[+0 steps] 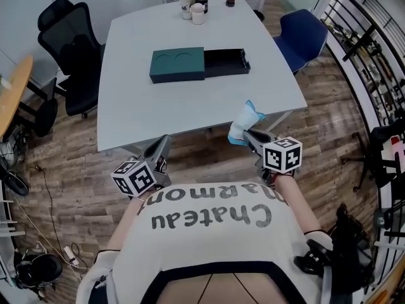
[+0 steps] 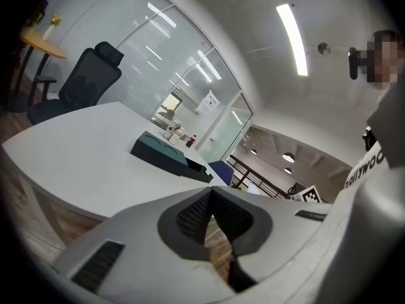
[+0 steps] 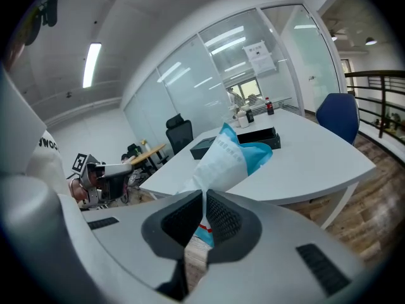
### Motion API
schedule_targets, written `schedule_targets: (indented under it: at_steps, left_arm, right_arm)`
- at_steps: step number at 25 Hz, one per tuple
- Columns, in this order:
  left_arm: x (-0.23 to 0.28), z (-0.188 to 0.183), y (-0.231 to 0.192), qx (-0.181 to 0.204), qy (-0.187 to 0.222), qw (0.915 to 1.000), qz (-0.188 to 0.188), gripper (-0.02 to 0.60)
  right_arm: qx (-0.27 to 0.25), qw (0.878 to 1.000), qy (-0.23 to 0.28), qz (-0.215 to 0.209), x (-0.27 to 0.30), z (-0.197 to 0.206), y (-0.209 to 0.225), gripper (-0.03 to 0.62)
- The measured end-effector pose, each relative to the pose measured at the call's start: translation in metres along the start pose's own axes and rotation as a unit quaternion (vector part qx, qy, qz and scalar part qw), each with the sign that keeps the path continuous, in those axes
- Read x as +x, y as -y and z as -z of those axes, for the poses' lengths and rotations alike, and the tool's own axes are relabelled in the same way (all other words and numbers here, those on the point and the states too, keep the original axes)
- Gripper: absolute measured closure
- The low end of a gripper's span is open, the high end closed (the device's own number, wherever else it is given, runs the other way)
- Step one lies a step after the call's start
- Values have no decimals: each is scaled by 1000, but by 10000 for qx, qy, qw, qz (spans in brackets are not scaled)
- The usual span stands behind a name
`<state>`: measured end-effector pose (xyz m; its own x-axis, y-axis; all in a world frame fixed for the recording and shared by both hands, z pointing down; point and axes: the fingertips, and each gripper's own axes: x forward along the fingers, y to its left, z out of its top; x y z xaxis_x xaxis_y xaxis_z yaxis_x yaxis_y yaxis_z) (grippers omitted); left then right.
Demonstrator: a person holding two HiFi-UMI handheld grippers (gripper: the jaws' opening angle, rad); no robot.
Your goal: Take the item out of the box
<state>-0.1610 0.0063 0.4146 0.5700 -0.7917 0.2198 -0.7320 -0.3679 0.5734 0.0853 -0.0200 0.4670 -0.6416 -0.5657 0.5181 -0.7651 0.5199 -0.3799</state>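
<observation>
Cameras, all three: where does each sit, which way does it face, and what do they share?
Head view: on the person's head, facing steeply down at the table, the open box, the person's shirt, the left gripper and right gripper.
Left gripper view: rides the left gripper, facing along its shut fingers across the table toward the box.
Right gripper view: rides the right gripper, facing along fingers clamped on a packet; left gripper shows at left.
Shared: all three show table and box.

Left gripper [image 2: 211, 192] has its jaws pinched together, nothing in them. Up at 11 o'clock the dark green box [image 2: 158, 149] sits on the white counter [image 2: 76, 163], black tray [image 2: 197, 170] slid out. Black office chair [image 2: 88, 81] at 10 o'clock.
</observation>
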Motion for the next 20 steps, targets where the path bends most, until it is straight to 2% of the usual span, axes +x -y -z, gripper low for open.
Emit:
schedule_targets:
  at_steps: [20]
  left_arm:
    - [3, 9, -4, -55, -145, 9999, 10, 581]
  right_arm:
    - [94, 9998, -181, 76, 1, 15, 5, 576]
